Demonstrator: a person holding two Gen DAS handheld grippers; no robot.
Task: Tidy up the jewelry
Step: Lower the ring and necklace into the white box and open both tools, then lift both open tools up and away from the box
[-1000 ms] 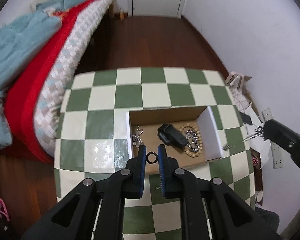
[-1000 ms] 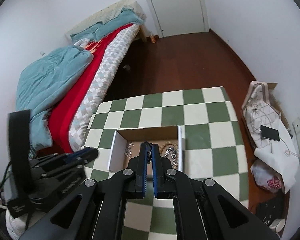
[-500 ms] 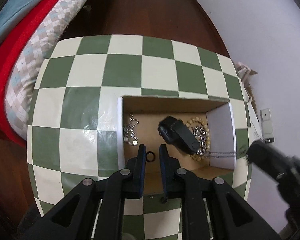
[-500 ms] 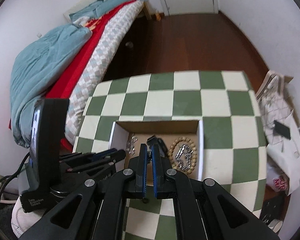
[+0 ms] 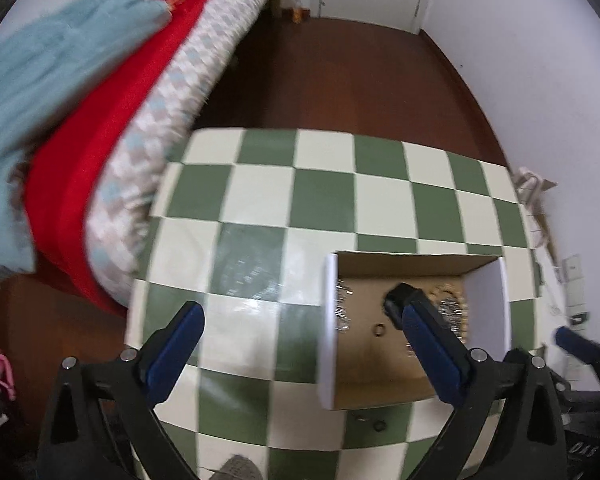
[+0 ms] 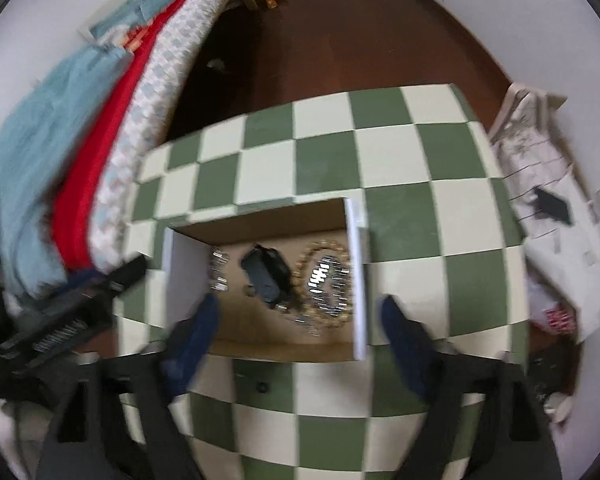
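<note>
Both your left tool (image 5: 300,322) and right tool (image 6: 298,312), jaws just sprung wide apart and empty, hang over the cardboard box (image 6: 358,280) on the checkered worktop (image 5: 260,200), the ring (image 5: 379,330) lying released on its floor beside your left tool's right finger.

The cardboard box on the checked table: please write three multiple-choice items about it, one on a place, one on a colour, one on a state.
1. Where does the bead bracelet lie in the cardboard box?
A. by the right wall
B. by the left wall
C. outside

2. What colours is the table?
A. red and white
B. green and cream
C. blue and grey

3. How do the jaws of the right gripper stand?
A. shut on a chain
B. shut, empty
C. wide open

Answers: 1 A, the beads lie beside the right white wall. 2 B, green and cream squares. 3 C, the blue pads stand far apart with nothing pressed between.
</note>
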